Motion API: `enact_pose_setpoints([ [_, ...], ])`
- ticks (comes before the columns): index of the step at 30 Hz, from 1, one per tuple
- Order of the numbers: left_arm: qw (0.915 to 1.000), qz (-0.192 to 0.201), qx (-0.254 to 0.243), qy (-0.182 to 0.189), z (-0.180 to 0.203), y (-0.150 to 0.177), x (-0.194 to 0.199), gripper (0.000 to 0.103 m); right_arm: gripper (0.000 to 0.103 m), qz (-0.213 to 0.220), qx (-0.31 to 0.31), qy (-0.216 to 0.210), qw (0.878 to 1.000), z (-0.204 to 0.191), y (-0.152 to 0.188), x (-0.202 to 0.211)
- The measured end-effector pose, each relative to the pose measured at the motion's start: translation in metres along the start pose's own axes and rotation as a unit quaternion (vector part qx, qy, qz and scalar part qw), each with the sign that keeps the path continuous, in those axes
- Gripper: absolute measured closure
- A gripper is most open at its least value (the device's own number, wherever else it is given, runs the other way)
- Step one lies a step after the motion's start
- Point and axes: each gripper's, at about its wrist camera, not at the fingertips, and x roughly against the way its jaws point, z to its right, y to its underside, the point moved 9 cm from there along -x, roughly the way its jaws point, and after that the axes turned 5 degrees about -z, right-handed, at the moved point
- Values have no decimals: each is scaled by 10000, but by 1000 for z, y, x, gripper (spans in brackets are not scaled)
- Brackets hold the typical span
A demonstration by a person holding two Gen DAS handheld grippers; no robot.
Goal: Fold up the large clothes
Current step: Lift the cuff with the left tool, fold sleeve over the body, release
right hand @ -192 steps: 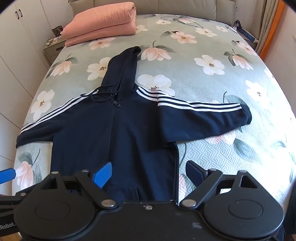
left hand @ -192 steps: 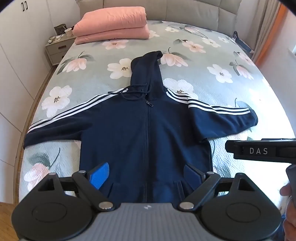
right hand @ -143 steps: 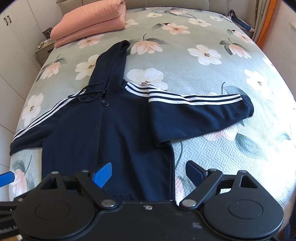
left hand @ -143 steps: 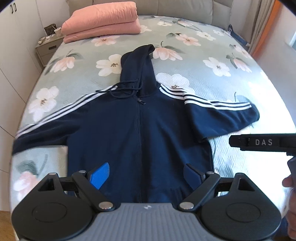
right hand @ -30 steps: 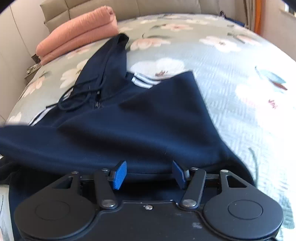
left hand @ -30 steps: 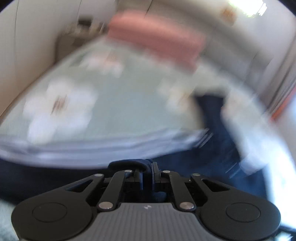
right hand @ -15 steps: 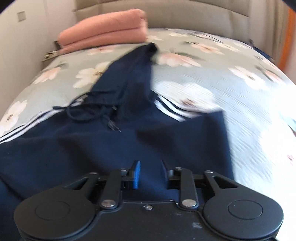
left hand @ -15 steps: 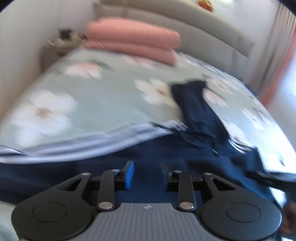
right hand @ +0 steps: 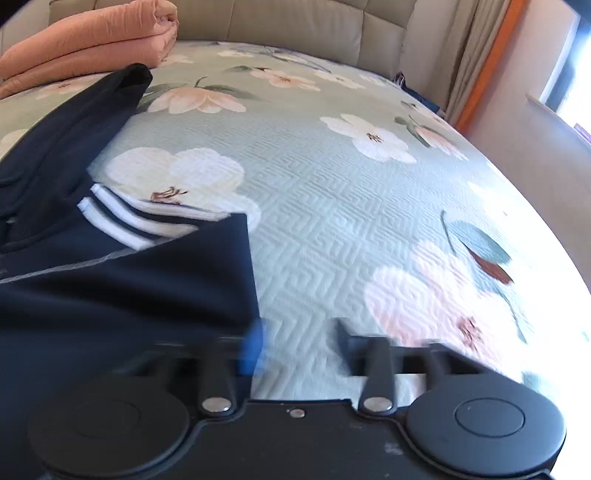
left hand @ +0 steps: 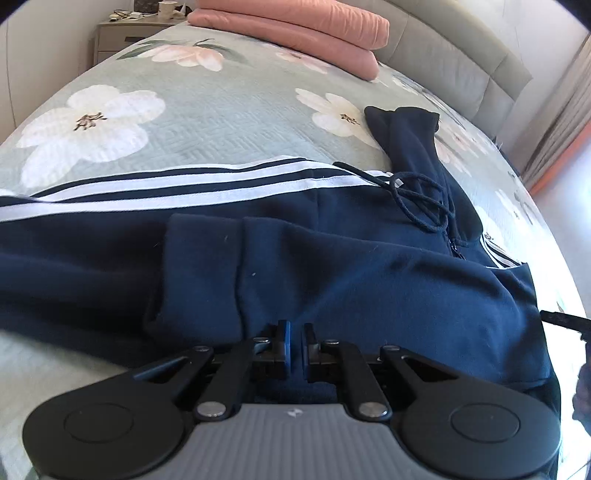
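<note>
While our left tongs (left hand: 294, 345) sit pressed together and the right tongs (right hand: 299, 347) are spreading empty, the hoodie's (left hand: 332, 266) folded sleeve (left hand: 207, 273) ahead may slip back.

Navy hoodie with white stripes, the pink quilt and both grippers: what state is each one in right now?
Navy zip hoodie with white stripes: flat on the floral bedspread, one sleeve folded across the chest, the other sleeve spread out.
Pink quilt: folded, by the headboard.
Left gripper: shut over the folded sleeve.
Right gripper: jaws opening, nothing between them.
</note>
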Motion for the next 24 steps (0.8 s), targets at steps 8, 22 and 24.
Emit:
enact_pose_setpoints([
  [8, 9997, 103, 227, -13, -10, 21, 43, 92, 92, -336, 919, -821, 9918, -76, 76, 47],
  [22, 9162, 1421, 3692, -646, -253, 18, 137, 50, 69, -743, 849, -894, 9896, -88, 91, 59],
  [24, 9079, 1561, 3816, -755, -272, 12, 140, 45, 69, -770, 807, -865, 9900, -90, 90, 57],
])
